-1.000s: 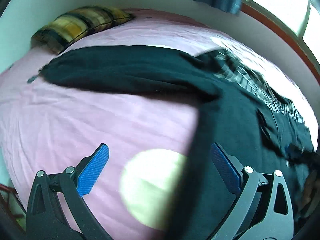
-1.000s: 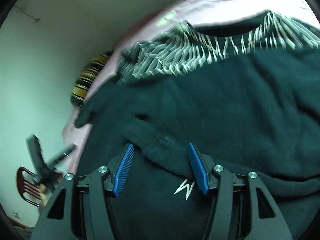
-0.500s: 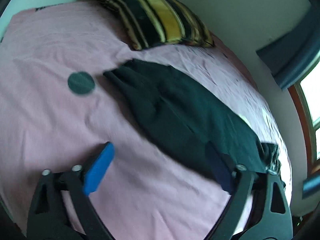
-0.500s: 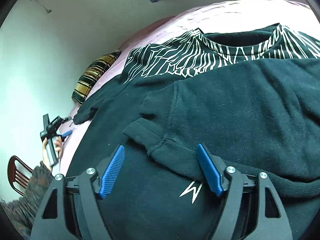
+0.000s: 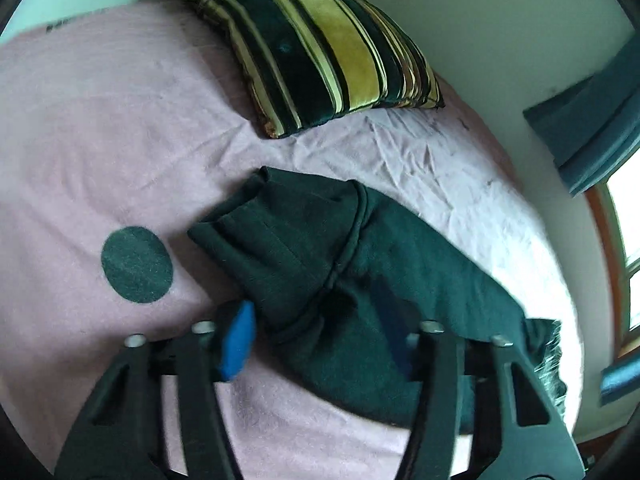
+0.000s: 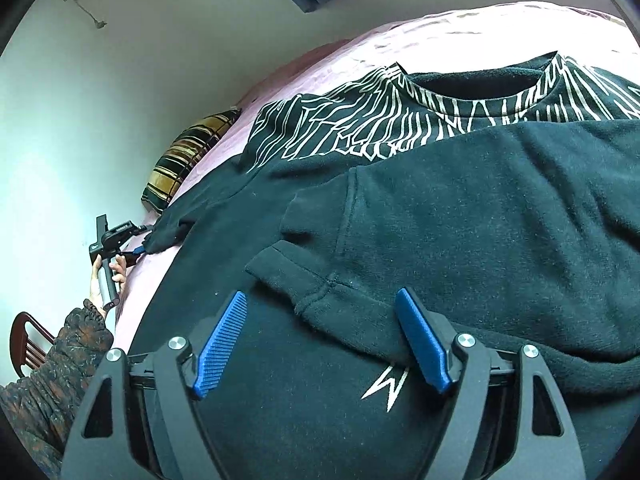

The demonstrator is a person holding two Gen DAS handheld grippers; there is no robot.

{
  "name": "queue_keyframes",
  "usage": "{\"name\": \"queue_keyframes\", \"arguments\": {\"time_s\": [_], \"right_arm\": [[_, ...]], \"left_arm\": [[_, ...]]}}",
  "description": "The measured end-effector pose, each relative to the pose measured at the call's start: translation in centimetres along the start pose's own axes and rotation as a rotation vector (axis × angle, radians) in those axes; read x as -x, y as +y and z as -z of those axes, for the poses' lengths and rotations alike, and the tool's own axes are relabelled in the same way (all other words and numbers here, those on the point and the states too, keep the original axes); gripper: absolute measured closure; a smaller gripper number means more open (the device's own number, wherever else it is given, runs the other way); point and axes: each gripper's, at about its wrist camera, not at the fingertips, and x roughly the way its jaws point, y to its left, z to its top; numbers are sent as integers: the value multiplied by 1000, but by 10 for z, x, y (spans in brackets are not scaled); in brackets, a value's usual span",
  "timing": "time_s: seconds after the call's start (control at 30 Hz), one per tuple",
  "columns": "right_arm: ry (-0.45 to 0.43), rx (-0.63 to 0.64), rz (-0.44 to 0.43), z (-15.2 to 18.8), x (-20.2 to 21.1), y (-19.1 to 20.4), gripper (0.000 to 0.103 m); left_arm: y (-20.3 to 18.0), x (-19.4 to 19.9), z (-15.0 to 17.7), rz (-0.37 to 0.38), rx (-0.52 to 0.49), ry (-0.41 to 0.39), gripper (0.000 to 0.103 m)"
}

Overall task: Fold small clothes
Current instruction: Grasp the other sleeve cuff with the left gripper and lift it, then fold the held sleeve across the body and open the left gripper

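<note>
My left gripper (image 5: 316,336) is closing around the cuff of the far sleeve (image 5: 304,248); its 3 o'clock finger is smeared with blur and half lost against the dark cloth, so I cannot tell whether the pads press yet. My right gripper (image 6: 324,344) hangs with jaws parting, released, the folded-in sleeve cuff (image 6: 304,284) between the blue pads (image 6: 222,344) without contact. The dark sweater (image 6: 480,216) fills that view and runs off at 3 and 6 o'clock, hiding most of the bed. At 9 o'clock I see a hand (image 6: 105,276) on the other tool. Beyond: pink sheet (image 5: 100,128) with a dark dot (image 5: 137,265), striped pillow (image 5: 320,48) at 12, blue curtain (image 5: 600,120) at 2, pale wall (image 6: 120,60).
</note>
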Motion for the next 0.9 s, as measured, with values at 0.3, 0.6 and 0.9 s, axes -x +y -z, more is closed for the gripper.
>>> {"name": "queue_keyframes", "arguments": {"time_s": [0.3,0.6,0.9], "right_arm": [[-16,-18,-13,1,3,-1,26],[-28,-83,-18,-3,16,-2,26],[-156,-159,-12,-6,88,-21,26]], "left_arm": [[-63,45,-2,-81,-203,-117,91],[-257,126,55,107,-587,-238,94],[-445,138,192,431,-871,-138,96]]}}
